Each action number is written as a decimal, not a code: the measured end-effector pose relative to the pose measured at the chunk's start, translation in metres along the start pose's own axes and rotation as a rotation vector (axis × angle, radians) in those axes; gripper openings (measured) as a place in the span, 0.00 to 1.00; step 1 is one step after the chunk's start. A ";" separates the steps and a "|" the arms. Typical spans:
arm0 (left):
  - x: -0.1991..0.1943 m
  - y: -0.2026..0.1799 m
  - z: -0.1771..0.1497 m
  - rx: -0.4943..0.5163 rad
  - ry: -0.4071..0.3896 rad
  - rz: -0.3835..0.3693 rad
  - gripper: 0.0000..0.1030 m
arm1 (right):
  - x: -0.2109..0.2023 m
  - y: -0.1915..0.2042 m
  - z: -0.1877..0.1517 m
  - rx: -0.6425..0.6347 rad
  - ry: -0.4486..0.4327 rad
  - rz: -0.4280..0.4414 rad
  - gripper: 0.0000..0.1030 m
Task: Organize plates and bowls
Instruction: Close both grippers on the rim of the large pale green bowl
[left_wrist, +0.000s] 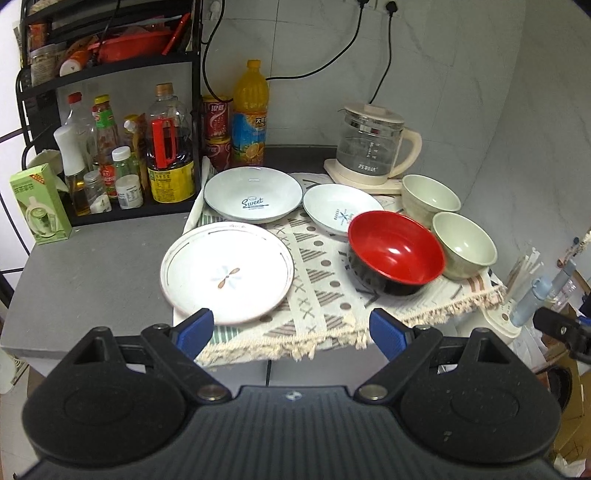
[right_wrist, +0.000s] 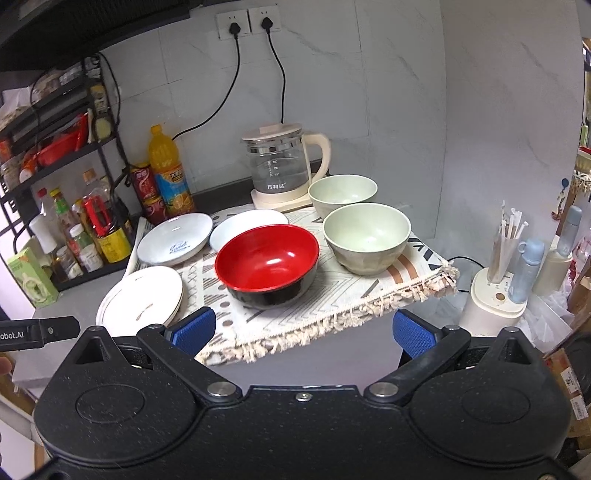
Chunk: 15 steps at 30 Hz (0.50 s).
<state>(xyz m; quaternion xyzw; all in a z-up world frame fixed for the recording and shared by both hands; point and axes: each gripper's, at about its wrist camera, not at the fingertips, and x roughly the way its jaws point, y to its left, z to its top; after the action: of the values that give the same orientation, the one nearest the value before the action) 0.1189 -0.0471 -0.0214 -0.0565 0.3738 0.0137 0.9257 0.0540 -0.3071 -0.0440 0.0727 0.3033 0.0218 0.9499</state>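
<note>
On a patterned cloth (left_wrist: 325, 295) (right_wrist: 332, 295) lie three plates and three bowls. The nearest white plate (left_wrist: 227, 273) (right_wrist: 142, 295) sits front left. Behind it is the "Sweet" plate (left_wrist: 253, 194) (right_wrist: 175, 238), with a smaller white plate (left_wrist: 338, 208) (right_wrist: 243, 225) to its right. A red bowl with a black outside (left_wrist: 395, 251) (right_wrist: 267, 264) stands beside two pale green bowls (left_wrist: 463, 245) (left_wrist: 430, 194) (right_wrist: 365, 236) (right_wrist: 342, 192). My left gripper (left_wrist: 291, 328) is open, held back from the cloth's front edge. My right gripper (right_wrist: 303, 332) is open too, empty, in front of the red bowl.
A glass kettle (left_wrist: 371, 142) (right_wrist: 282, 166) stands at the back. Bottles and cans (left_wrist: 166, 147) (right_wrist: 162, 173) crowd a black rack on the left. A green carton (left_wrist: 38, 205) sits on the grey counter (left_wrist: 92, 273). A holder with straws and a blue bottle (right_wrist: 506, 269) stands at the right.
</note>
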 end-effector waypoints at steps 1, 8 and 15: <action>0.004 -0.001 0.005 -0.002 -0.001 0.000 0.87 | 0.006 0.000 0.003 -0.005 0.002 -0.002 1.00; 0.042 -0.009 0.036 -0.007 0.014 -0.013 0.87 | 0.043 -0.006 0.031 -0.018 0.025 0.001 1.00; 0.076 -0.018 0.067 0.023 0.023 -0.020 0.87 | 0.076 -0.010 0.056 -0.008 0.042 -0.020 1.00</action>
<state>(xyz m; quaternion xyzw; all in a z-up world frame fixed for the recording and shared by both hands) 0.2206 -0.0584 -0.0247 -0.0497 0.3840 -0.0006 0.9220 0.1485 -0.3178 -0.0442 0.0653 0.3236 0.0149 0.9438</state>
